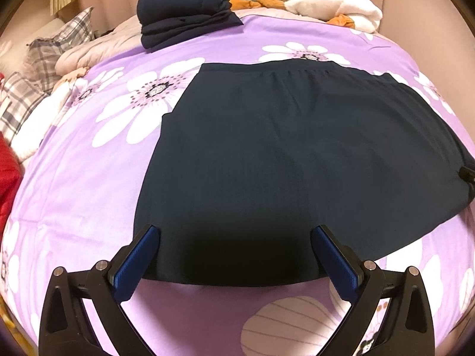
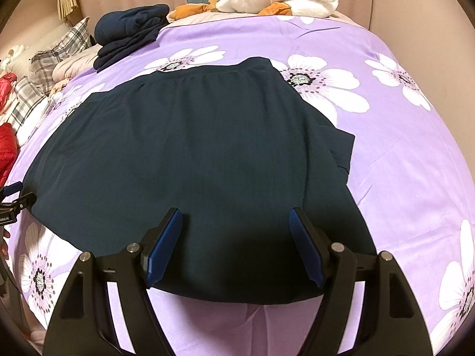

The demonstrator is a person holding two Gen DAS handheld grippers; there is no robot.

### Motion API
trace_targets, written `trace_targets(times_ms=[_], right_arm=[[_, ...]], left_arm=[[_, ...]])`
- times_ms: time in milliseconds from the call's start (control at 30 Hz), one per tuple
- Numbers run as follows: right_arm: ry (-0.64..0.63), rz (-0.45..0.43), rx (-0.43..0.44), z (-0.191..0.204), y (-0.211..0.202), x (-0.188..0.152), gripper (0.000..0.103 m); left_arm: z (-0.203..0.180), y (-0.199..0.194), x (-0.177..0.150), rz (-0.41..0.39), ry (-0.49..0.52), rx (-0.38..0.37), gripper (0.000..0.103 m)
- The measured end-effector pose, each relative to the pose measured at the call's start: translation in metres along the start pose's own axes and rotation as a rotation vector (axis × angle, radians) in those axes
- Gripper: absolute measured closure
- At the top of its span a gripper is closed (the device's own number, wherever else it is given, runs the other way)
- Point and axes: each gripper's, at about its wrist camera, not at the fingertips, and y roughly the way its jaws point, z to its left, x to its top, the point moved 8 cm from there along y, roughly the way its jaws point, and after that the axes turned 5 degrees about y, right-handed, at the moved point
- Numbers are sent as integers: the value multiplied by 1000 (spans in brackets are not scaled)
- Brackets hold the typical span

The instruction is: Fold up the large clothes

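A large dark navy garment [image 1: 282, 160] lies spread flat on the purple flowered bedspread [image 1: 83, 184], its gathered band at the far side. It also shows in the right wrist view [image 2: 190, 160]. My left gripper [image 1: 236, 234] is open over the garment's near hem, its blue pads [image 1: 139, 261] wide apart and empty. My right gripper [image 2: 234, 219] is open over the near hem further right, blue pads [image 2: 164, 246] apart and empty. The left gripper's tip [image 2: 14, 198] shows at the left edge of the right wrist view.
A folded stack of navy clothes [image 1: 184, 14] sits at the far left of the bed, also in the right wrist view [image 2: 130, 35]. White and orange plush items [image 1: 323, 3] lie at the headboard. Plaid pillows [image 1: 44, 68] and a red item [image 1: 7, 184] lie left.
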Motion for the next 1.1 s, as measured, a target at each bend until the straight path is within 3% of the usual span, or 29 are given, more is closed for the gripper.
trace_targets(times_ms=[733, 1100], right_arm=[[65, -16, 10, -18, -17, -5, 29], [88, -21, -10, -28, -33, -14, 19]], left_arm=[[16, -9, -13, 32, -43, 47, 1], [17, -26, -12, 3, -41, 60, 1]])
